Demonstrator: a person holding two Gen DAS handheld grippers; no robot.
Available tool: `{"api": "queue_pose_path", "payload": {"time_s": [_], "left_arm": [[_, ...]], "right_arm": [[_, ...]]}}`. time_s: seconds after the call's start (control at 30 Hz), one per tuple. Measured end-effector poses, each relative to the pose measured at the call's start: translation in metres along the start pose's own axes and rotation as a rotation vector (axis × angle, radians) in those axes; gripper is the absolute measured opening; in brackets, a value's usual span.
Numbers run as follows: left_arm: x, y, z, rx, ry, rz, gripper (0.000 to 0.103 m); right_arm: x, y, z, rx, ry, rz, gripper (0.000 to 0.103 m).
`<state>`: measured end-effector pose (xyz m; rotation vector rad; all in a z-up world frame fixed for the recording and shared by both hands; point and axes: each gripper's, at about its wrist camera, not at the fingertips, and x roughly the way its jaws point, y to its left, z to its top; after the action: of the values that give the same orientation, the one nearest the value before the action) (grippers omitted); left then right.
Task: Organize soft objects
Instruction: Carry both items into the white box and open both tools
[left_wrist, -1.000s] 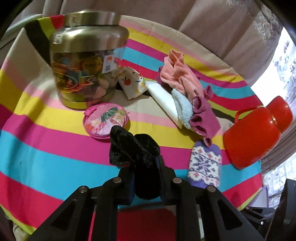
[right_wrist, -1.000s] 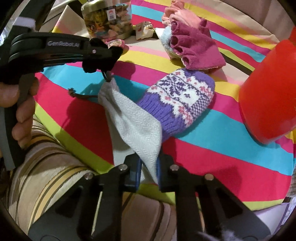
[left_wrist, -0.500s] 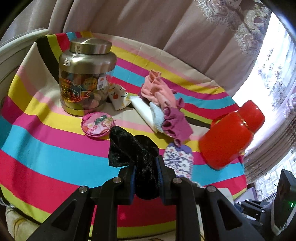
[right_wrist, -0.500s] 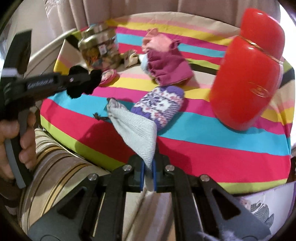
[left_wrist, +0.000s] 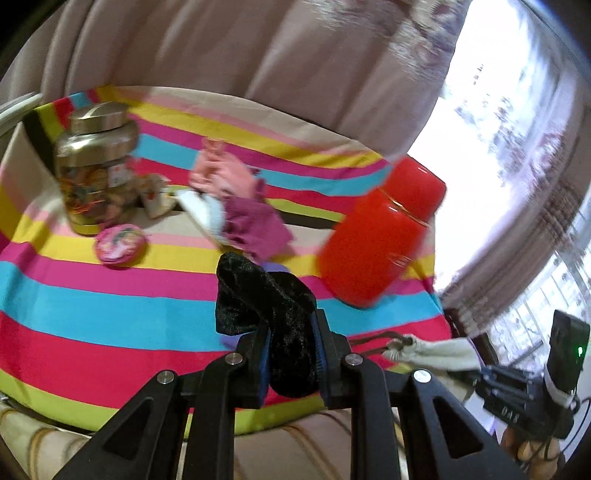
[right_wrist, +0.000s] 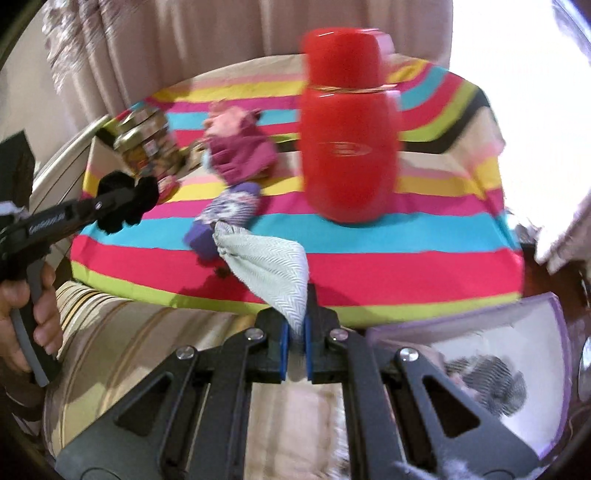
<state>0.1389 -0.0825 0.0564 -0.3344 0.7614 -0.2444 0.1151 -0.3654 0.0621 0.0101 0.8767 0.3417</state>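
Observation:
My left gripper (left_wrist: 290, 341) is shut on a black velvet pouch (left_wrist: 266, 302), held in the air off the table's near edge; it also shows in the right wrist view (right_wrist: 125, 203). My right gripper (right_wrist: 295, 332) is shut on a grey herringbone drawstring pouch (right_wrist: 266, 262), held above the striped sofa, and the pouch also shows in the left wrist view (left_wrist: 432, 352). On the striped tablecloth (right_wrist: 369, 254) lie a purple patterned mitten (right_wrist: 229, 210), a magenta glove (right_wrist: 240, 155) and a pink cloth (left_wrist: 225, 177).
A red flask (right_wrist: 347, 147) stands on the table's right part. A golden-lidded jar (left_wrist: 96, 166) and a pink round purse (left_wrist: 118, 245) sit at the left. A purple-rimmed bin (right_wrist: 491, 369) with fluffy items stands low at the right. Curtains hang behind.
Both grippers have pulled back and up from the table with their pouches. The right gripper has swung right, bringing the purple-rimmed bin into view.

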Motion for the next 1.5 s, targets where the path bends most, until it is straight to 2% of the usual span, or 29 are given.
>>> {"api": "queue_pose_path", "payload": {"time_s": [0.2, 0.53, 0.83, 1.07, 1.17, 1.23, 1.27, 1.3, 1.33, 1.4, 1.5], "left_arm": [[0.006, -0.051, -0.014, 0.077, 0.035, -0.07, 0.021], [0.017, -0.129, -0.046, 0.201, 0.12, -0.199, 0.021], [0.024, -0.195, -0.075, 0.304, 0.207, -0.32, 0.021], [0.032, -0.244, -0.099, 0.366, 0.303, -0.446, 0.021], [0.036, -0.264, -0.11, 0.389, 0.371, -0.532, 0.04], [0.036, -0.272, -0.116, 0.404, 0.381, -0.54, 0.059], [0.036, -0.273, -0.116, 0.41, 0.381, -0.539, 0.06], [0.036, -0.273, -0.117, 0.415, 0.383, -0.537, 0.06], [0.036, -0.272, -0.117, 0.414, 0.385, -0.535, 0.06], [0.036, -0.266, -0.112, 0.399, 0.38, -0.522, 0.06], [0.037, -0.257, -0.105, 0.386, 0.364, -0.496, 0.06]], "right_arm": [[-0.038, -0.051, -0.015, 0.078, -0.033, -0.088, 0.009], [-0.078, -0.119, -0.046, 0.2, -0.055, -0.211, 0.009], [-0.109, -0.166, -0.068, 0.295, -0.071, -0.321, 0.009], [-0.128, -0.194, -0.08, 0.357, -0.08, -0.393, 0.009], [-0.131, -0.202, -0.082, 0.376, -0.073, -0.41, 0.011], [-0.131, -0.207, -0.084, 0.395, -0.063, -0.412, 0.018], [-0.131, -0.208, -0.085, 0.399, -0.061, -0.414, 0.021], [-0.131, -0.208, -0.085, 0.401, -0.06, -0.415, 0.031], [-0.131, -0.208, -0.086, 0.402, -0.062, -0.415, 0.046], [-0.132, -0.206, -0.087, 0.404, -0.075, -0.415, 0.063], [-0.13, -0.203, -0.084, 0.392, -0.074, -0.407, 0.064]]}}
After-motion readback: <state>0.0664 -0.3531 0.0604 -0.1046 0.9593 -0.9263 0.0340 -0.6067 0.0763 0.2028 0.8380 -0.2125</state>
